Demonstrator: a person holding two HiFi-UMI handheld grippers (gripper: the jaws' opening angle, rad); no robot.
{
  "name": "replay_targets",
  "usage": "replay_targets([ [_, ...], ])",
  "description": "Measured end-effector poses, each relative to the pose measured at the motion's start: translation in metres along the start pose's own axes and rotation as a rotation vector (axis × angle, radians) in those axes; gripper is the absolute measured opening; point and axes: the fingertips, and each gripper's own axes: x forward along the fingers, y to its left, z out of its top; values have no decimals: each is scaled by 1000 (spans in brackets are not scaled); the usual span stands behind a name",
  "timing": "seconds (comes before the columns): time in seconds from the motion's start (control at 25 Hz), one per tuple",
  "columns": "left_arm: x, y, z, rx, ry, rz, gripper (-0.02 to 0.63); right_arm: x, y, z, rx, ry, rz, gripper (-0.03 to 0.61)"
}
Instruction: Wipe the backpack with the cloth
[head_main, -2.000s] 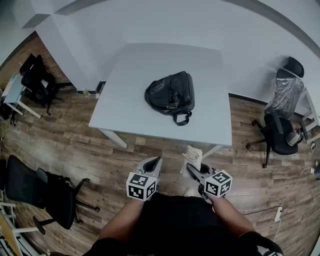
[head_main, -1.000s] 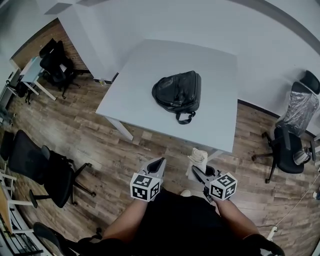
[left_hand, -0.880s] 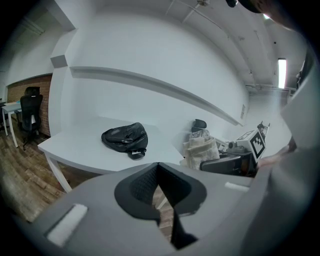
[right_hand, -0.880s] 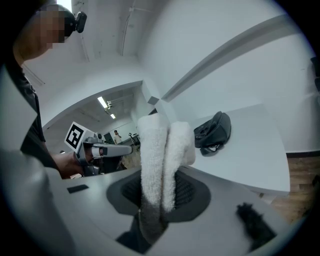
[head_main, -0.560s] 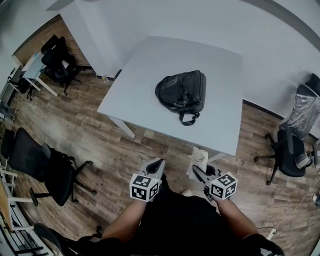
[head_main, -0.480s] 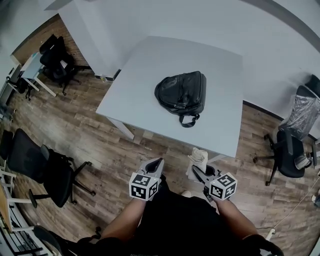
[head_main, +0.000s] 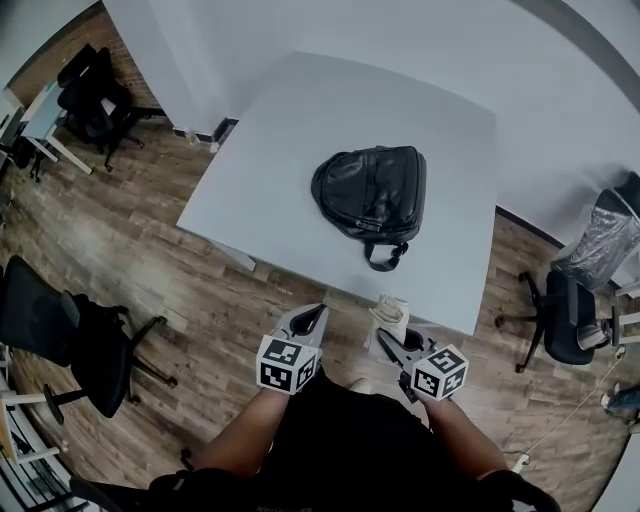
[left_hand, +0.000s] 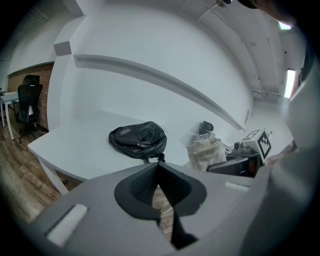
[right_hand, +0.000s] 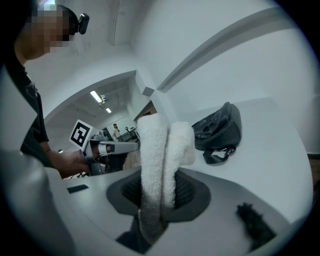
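A white worktop (head_main: 300, 130) is seen from above, with a black backpack (head_main: 372, 190) laid near its middle. Well apart from it, over the floor, the left hand-held gripper (head_main: 312, 318) is held closed and empty. The right hand-held gripper (head_main: 384, 338) is clamped on a folded pale cloth (head_main: 390, 312).

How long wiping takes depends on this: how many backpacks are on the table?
1. The black backpack lies near the white table's middle; no other shows.

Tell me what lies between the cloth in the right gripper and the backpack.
Nothing but bare white table: the head view shows no object between the cloth and the backpack.
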Motion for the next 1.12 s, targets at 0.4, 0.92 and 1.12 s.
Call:
replay_targets([
  [0.4, 31, 73, 28, -23, 10, -23, 6, 82, -18, 52, -22, 23, -5, 94],
  [0.92, 56, 150, 77, -8, -6, -111, 6, 151, -36, 123, -67, 19, -116, 93],
  [1.12, 72, 176, 89, 28, 0, -140, 6, 162, -57, 149, -42, -35, -190, 92],
])
